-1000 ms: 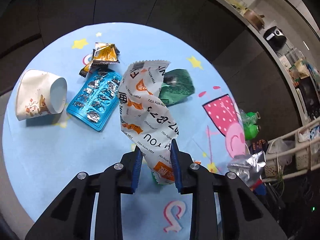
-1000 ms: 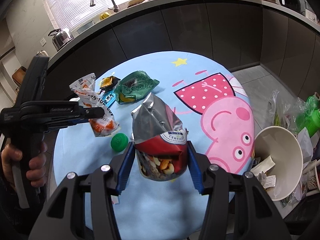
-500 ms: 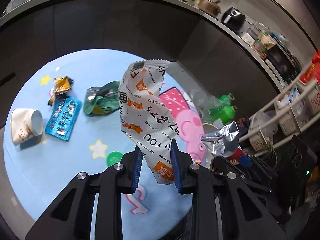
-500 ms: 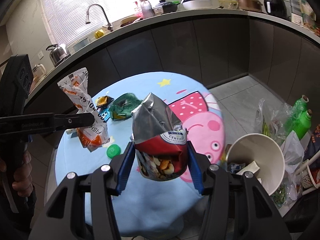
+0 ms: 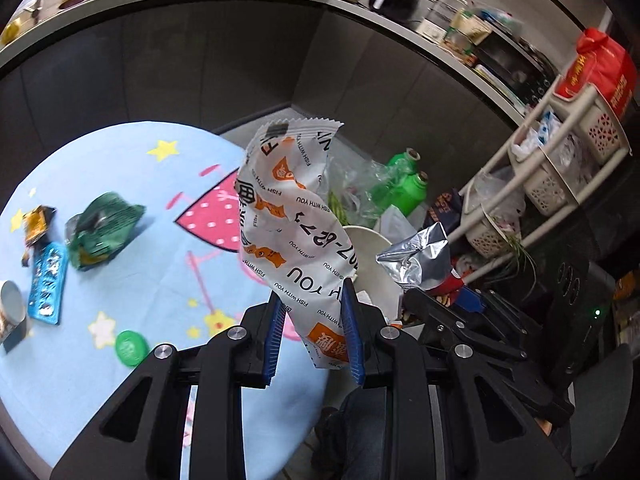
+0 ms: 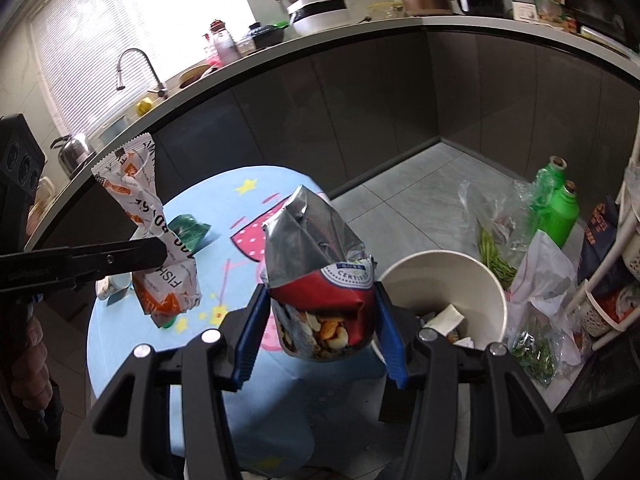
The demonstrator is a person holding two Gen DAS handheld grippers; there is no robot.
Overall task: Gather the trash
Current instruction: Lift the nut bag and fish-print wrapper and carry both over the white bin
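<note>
My left gripper (image 5: 314, 340) is shut on a white and orange fish snack wrapper (image 5: 294, 232), held in the air past the right edge of the round blue table (image 5: 168, 264). My right gripper (image 6: 320, 340) is shut on a silver and red nut bag (image 6: 318, 276), just left of the white trash bin (image 6: 444, 292) on the floor. The bin's rim (image 5: 368, 240) shows behind the wrapper in the left wrist view. The wrapper (image 6: 154, 240) and left gripper also show at the left of the right wrist view.
On the table lie a green bag (image 5: 104, 228), a blue blister pack (image 5: 48, 284), a green cap (image 5: 131, 347), an orange wrapper (image 5: 36, 222) and a paper cup (image 5: 10, 312). Green bottles (image 6: 556, 204), plastic bags and a white basket rack (image 5: 560, 168) stand by the bin.
Both grippers have swung right, away from the table towards the bin, each keeping its wrapper. The bin now sits close beside the nut bag.
</note>
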